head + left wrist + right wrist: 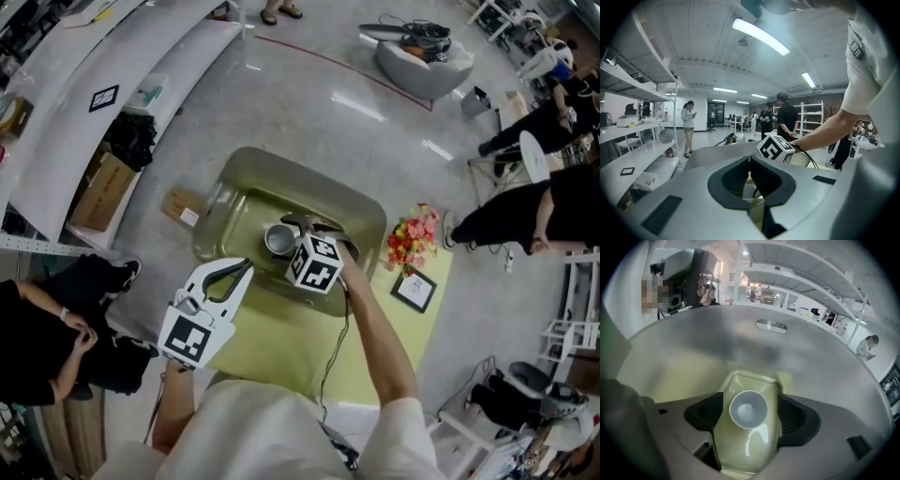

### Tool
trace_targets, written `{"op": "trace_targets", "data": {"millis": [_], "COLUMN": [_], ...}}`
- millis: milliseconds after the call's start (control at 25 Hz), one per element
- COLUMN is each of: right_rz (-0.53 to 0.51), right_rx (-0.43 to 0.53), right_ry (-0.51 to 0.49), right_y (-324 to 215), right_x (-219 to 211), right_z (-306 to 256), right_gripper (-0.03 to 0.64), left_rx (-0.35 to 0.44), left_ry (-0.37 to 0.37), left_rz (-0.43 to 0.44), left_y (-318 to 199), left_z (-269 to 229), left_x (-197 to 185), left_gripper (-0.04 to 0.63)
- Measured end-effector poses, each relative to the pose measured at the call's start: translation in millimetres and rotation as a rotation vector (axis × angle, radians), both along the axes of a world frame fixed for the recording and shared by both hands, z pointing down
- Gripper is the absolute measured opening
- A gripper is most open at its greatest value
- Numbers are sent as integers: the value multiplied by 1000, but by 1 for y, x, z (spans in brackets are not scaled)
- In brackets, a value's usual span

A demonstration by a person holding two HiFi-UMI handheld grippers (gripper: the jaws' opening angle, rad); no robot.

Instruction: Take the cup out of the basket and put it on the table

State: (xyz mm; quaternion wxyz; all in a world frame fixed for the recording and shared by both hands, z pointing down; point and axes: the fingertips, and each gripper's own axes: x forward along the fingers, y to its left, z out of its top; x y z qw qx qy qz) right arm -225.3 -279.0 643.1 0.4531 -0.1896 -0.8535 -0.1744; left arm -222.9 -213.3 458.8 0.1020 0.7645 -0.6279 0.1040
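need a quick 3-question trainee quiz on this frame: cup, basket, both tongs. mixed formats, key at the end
1. True or false: the cup stands outside the basket.
2. Pick one. The right tongs are: A) shut on the cup; B) open, above the cup and not touching it; C) out of every view.
3. Fill in the blank: the left tongs are ____ (open or shut), with nothing between them.

Key
1. False. The cup stands upright inside the basket.
2. B. The right gripper view looks down into the cup, which shows between the two spread pads.
3. Shut. The pads meet at their tips.
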Motion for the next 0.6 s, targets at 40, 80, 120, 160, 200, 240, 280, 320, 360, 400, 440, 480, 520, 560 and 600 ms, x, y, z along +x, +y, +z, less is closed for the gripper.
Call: {"op": "trace_targets", "data": {"millis": [40,80,120,160,200,240,280,320,360,400,440,480,520,560,600], "right_rz": [-5,-8,-11,-13,-14,-15,-16,-18,-22,-26,-30,-32,-35,-38,-40], "right_rx": [-3,-6,-9,-11,-14,-18,-22,-23,-20,-16,-13,-12,-12,-12,-11], "right_ry": [13,24,34,43,54,67,80,94,106,116,124,130,134,138,141], "right_y": [0,0,0,-1,-2,-2,-3,-3,-4,-4,-4,-5,-5,-5,-5], "right_x": [0,-1,-2,-2,-3,-3,-3,-2,-2,-3,-3,-4,-5,-5,-6], "right_z": [5,11,16,20,25,31,36,40,44,47,50,53,55,57,59], "right_gripper": [350,356,361,368,373,379,385,387,387,388,388,388,388,388,388], "left_rx": [-1,-2,-3,-4,-6,-7,-8,-9,-9,-11,-13,-15,-17,-18,-19], "left_ry": [0,-1,0,0,0,0,0,2,5,7,8,7,5,4,5], "left_rz": [1,2,2,3,3,4,4,4,4,3,3,3,4,4,4], "left_y": [0,-1,-1,-1,-1,-1,-1,-2,-2,-1,-1,-1,-1,-1,-1], "left_z": [1,1,2,2,3,3,4,4,4,4,4,4,5,6,7], "left_x": [0,-1,-1,-2,-2,-2,-2,-3,-3,-3,-4,-4,-3,-2,-2], "left_gripper": [23,23,23,23,23,23,23,23,23,23,23,23,23,23,23]}}
